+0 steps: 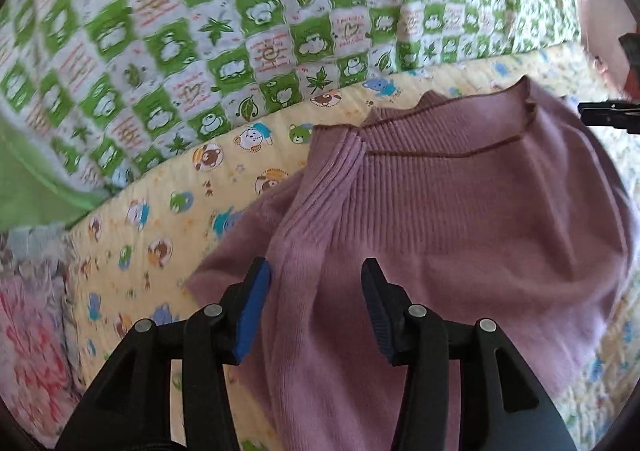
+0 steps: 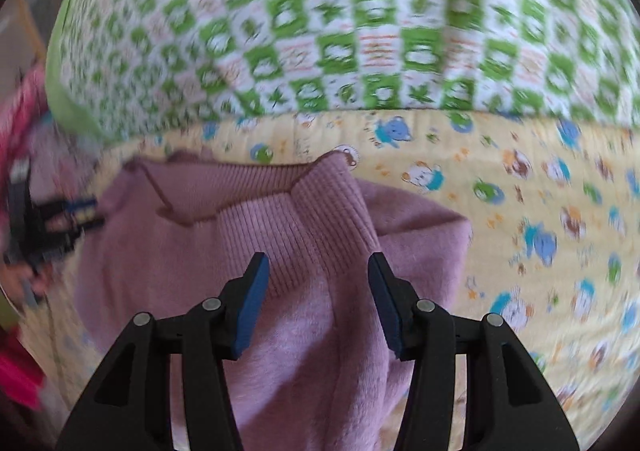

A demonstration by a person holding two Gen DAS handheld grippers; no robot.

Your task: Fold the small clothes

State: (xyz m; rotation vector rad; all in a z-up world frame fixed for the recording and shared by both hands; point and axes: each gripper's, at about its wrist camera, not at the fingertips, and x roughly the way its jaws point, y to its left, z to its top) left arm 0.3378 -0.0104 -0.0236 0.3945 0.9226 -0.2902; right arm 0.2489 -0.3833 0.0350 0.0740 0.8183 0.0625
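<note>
Mauve ribbed sweater (image 1: 460,219) flat on the yellow cartoon-animal sheet (image 1: 168,219), collar end toward the green-and-white patchwork quilt (image 1: 200,31) bunched along the sheet's far edge. Both sleeves folded in over the body, ribbed cuffs up near the neckline. Left gripper (image 1: 316,315) low over the sweater's left folded sleeve, blue pads (image 1: 252,311) spread apart, nothing pinched, knit visible in the gap below. Right gripper (image 2: 318,305) over the sweater's right sleeve, same story: jaws apart, pads (image 2: 252,307) clear of the fabric, no grip. Seen from the right wrist, the left gripper blurred at the sweater's far left edge; from the left wrist, a black fingertip of the right gripper poking in at the sweater's right side. Pink floral fabric (image 1: 32,331) crumpled left of the sweater, beyond the sheet.
</note>
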